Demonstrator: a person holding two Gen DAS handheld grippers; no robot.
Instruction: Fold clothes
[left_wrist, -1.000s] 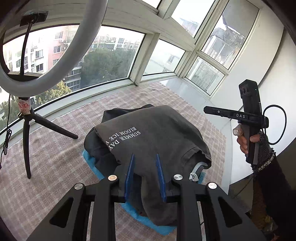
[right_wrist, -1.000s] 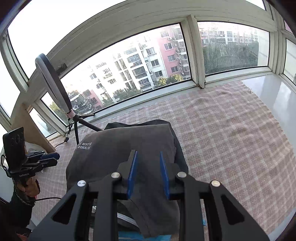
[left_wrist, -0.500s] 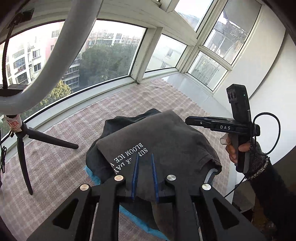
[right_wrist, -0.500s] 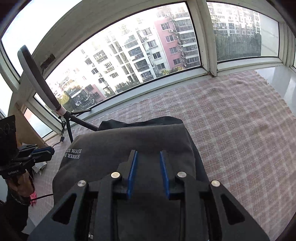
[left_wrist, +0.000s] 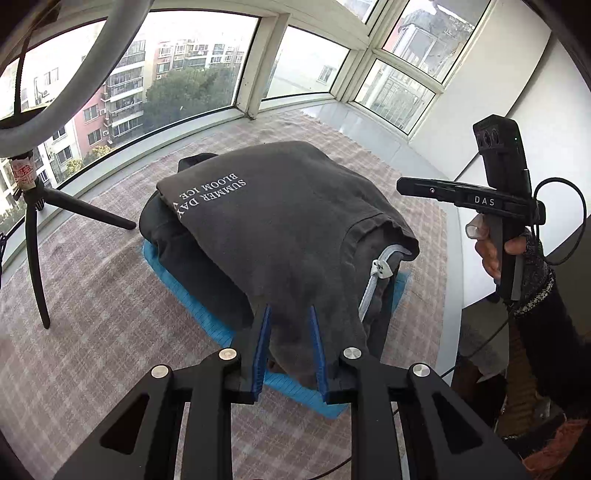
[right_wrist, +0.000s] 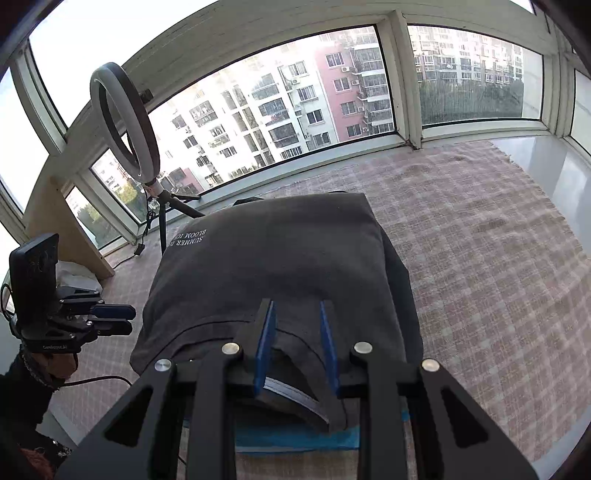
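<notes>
On plaid cloth (right_wrist: 480, 258) by windows (right_wrist: 277, 110): folded shirt (right_wrist: 277, 258)

A wide window ledge (right_wrist: 546, 170) carries everything. A pink checked cloth (right_wrist: 480, 258) covers most of it. On the cloth lie a blue mat (left_wrist: 177, 280) under the dark clothes pile (left_wrist: 280, 221), and a ring-light tripod (left_wrist: 35, 229) stands near its left end.

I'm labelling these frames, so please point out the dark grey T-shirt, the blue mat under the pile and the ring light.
dark grey T-shirt (left_wrist: 280, 221), left wrist view, on its flat top panel.
blue mat (left_wrist: 207, 314), left wrist view, on the bare strip left of the pile.
ring light (right_wrist: 138, 157), right wrist view, on its white rim.
</notes>
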